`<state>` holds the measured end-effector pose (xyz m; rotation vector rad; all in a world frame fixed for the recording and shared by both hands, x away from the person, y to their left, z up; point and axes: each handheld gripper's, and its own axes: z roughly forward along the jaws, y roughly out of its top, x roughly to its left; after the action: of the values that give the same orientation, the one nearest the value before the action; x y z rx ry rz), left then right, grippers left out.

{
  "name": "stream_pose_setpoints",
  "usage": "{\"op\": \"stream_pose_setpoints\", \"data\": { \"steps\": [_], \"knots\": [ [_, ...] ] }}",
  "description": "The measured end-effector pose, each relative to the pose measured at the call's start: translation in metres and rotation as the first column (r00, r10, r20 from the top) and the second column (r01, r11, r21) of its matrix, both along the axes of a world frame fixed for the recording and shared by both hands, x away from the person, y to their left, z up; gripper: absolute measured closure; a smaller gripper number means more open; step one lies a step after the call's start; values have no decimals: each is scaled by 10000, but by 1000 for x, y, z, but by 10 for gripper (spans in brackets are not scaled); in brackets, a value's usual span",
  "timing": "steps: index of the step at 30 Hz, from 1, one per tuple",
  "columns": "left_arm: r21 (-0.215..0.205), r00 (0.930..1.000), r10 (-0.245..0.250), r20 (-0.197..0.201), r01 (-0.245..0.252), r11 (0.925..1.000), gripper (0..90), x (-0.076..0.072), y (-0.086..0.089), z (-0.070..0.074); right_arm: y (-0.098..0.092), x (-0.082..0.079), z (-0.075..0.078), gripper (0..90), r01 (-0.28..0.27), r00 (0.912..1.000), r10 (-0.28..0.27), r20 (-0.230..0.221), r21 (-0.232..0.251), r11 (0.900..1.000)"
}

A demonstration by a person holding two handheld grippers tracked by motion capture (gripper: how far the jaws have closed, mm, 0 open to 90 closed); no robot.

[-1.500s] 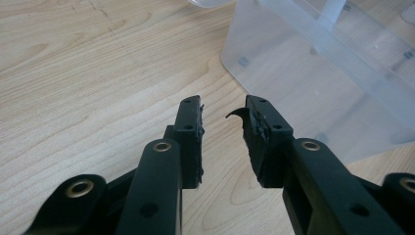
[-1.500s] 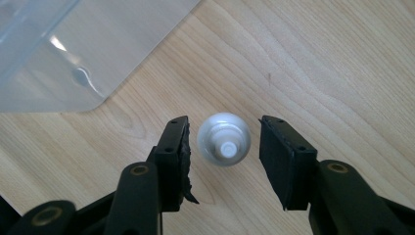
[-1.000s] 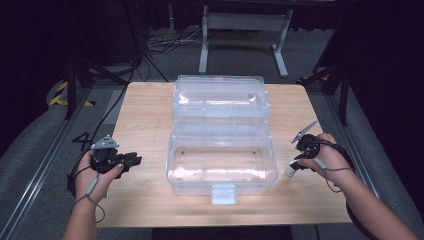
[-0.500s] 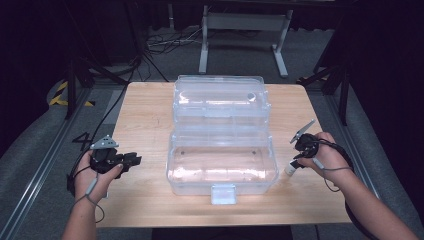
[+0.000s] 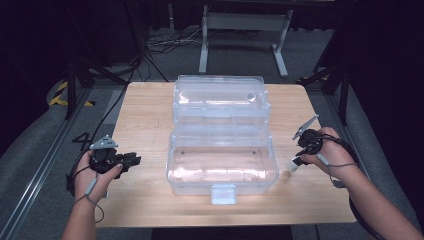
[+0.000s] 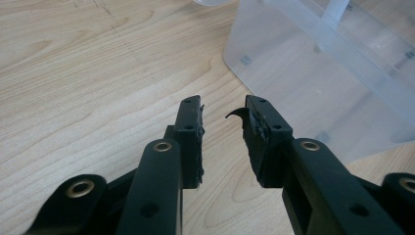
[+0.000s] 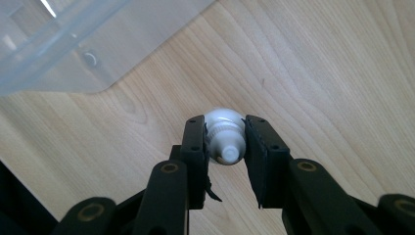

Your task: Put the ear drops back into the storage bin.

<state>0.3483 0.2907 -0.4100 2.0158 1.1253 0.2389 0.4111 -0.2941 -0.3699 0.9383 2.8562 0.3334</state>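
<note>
A clear plastic box [image 5: 220, 186] stands open mid-table, its lid [image 5: 218, 102] laid back behind it. My right gripper [image 5: 298, 159] is just right of the box, pointing down at the wood. Its jaws have just been closing, and the pads now press on a small white capped bottle [image 7: 224, 139] that stands between them. The same bottle [image 5: 293, 165] shows as a white tip under that hand. My left gripper [image 5: 131, 160] rests left of the box. In its own view the left gripper [image 6: 222, 105] is open with bare wood between the jaws.
The box's latch tab [image 5: 223, 194] sticks out toward the table's front edge. A corner of the box [image 6: 313, 63] lies close ahead of the left jaws. The box wall [image 7: 58, 39] lies beyond the right jaws. Metal stand legs [image 5: 245, 35] are on the floor behind the table.
The right hand has shifted only slightly beside the box. The left hand and the box have kept still.
</note>
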Motion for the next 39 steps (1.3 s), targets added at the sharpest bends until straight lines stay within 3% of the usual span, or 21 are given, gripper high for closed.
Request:
{"op": "stream_pose_setpoints", "data": {
  "steps": [20,39],
  "knots": [
    [-18,10000,5,-5,-5,10000,690,0,0,0,4,-8,51,711,-704,9966,709,416,-133,9974],
    [-50,10000,5,1,-5,10000,690,0,0,1,24,-17,83,711,-1465,9875,1472,565,-156,9891]
  ]
}}
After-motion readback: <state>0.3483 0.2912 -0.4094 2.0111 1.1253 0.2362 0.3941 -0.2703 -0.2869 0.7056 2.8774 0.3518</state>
